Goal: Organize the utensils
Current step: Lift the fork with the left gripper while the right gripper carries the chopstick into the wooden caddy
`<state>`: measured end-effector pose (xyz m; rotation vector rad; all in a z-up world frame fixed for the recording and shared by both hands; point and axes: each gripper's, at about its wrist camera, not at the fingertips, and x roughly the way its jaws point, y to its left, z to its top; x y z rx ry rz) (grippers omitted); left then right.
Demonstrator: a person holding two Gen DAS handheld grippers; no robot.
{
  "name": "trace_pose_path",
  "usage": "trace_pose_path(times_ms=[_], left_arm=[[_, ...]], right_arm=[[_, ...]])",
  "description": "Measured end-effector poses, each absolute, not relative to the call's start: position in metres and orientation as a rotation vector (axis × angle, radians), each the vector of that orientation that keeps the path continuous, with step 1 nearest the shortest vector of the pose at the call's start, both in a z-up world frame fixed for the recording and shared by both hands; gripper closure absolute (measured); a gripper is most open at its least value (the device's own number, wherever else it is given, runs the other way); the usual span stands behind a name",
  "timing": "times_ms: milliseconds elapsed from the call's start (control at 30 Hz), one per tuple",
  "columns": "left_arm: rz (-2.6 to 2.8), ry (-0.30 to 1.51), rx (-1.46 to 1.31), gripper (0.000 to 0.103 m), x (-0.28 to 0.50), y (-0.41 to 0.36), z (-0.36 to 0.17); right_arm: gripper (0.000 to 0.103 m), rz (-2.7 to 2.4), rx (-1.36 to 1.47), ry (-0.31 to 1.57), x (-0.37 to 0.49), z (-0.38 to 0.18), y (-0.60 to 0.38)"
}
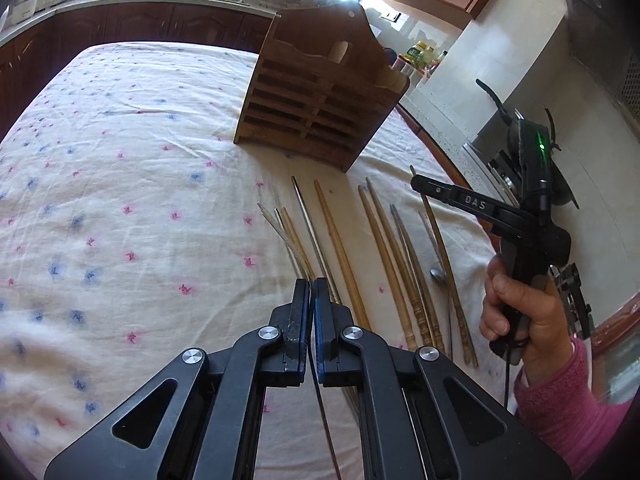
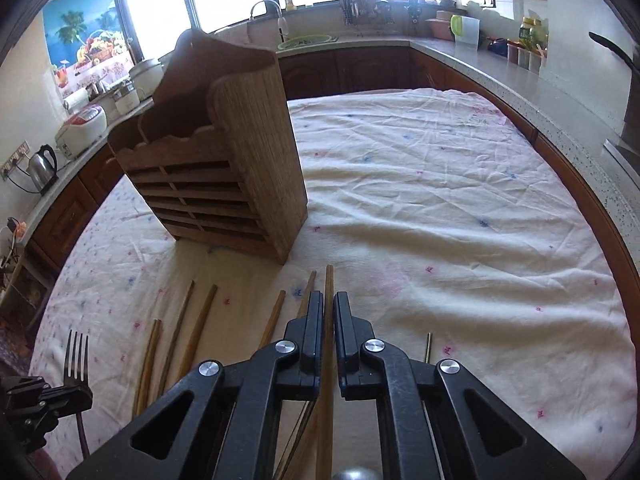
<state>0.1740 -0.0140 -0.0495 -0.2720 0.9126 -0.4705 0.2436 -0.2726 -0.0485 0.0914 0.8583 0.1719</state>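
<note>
A wooden slatted utensil holder (image 1: 320, 92) stands on the flowered tablecloth; it also shows in the right wrist view (image 2: 216, 160). Several wooden chopsticks (image 1: 384, 252) and a spoon (image 1: 438, 274) lie in a row in front of it. My left gripper (image 1: 311, 286) is shut on a metal fork (image 1: 286, 236), lifted, tines forward; the fork also shows in the right wrist view (image 2: 77, 354). My right gripper (image 2: 329, 300) is shut on a wooden chopstick (image 2: 329, 280) that points toward the holder; it shows from the side in the left wrist view (image 1: 420, 182).
The tablecloth (image 2: 440, 208) covers a round table. A kitchen counter (image 2: 500, 68) with jars, a sink, a kettle (image 2: 42, 166) and rice cookers curves round behind. More chopsticks (image 2: 192, 332) lie left of my right gripper.
</note>
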Motion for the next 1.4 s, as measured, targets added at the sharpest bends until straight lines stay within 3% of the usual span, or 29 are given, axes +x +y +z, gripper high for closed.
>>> trace_pose_path(times_ms=[600, 1400], left_arm=[[-0.505, 0.682, -0.397, 0.101, 0.177, 0.021, 0.024], [-0.468, 0.653, -0.355, 0.101, 0.209, 0.023, 0.046]], right_arm=[[0.098, 0.257, 0.289, 0.490, 0.174, 0.088, -0.295], [0.098, 0.304, 0.277, 0.391, 0.182, 0.123, -0.281]])
